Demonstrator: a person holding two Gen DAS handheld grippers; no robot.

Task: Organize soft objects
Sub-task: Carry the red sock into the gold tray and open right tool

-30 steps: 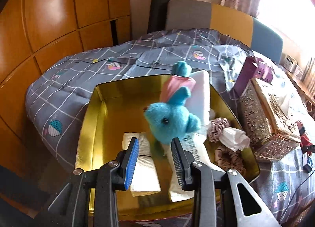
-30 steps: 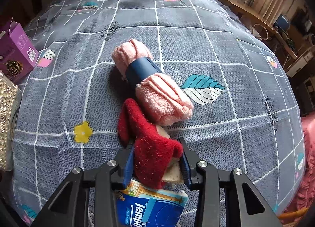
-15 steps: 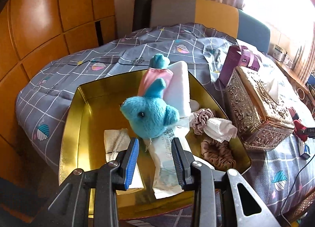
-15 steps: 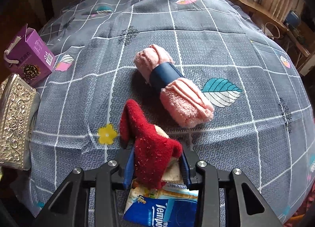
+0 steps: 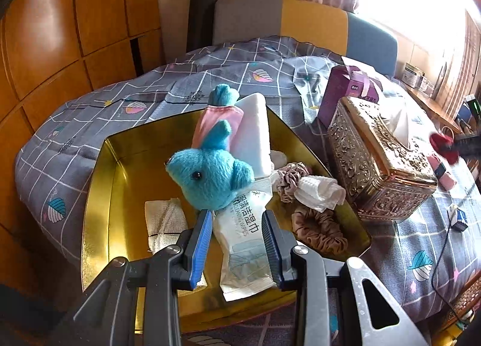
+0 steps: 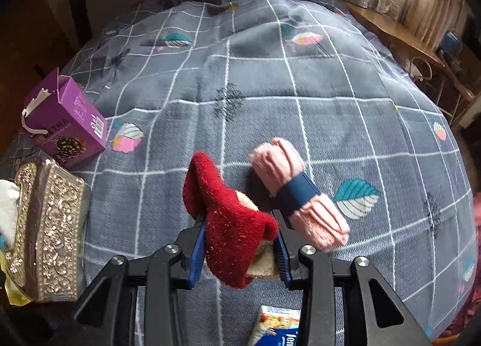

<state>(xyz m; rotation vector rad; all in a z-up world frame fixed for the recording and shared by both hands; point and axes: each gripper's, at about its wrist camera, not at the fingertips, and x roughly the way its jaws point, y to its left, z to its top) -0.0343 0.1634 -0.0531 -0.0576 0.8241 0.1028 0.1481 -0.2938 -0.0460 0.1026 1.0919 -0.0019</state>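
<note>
Across the centre of the left wrist view sat the gold tray (image 5: 99,195) of soft things, left gripper (image 5: 237,244) spread empty above it, while low in the right view the right gripper (image 6: 240,244) pinched the red sock (image 6: 231,226), probably tray-bound next.

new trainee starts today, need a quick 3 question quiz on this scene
1. True or false: the right gripper is shut on the red sock.
2. What lies between the left gripper jaws, ungripped? A) wet wipes pack B) pink rolled towel C) purple box
3. Fill in: the blue plush toy sits in the ____ tray.

Key: 1 true; 2 A; 3 gold
</note>
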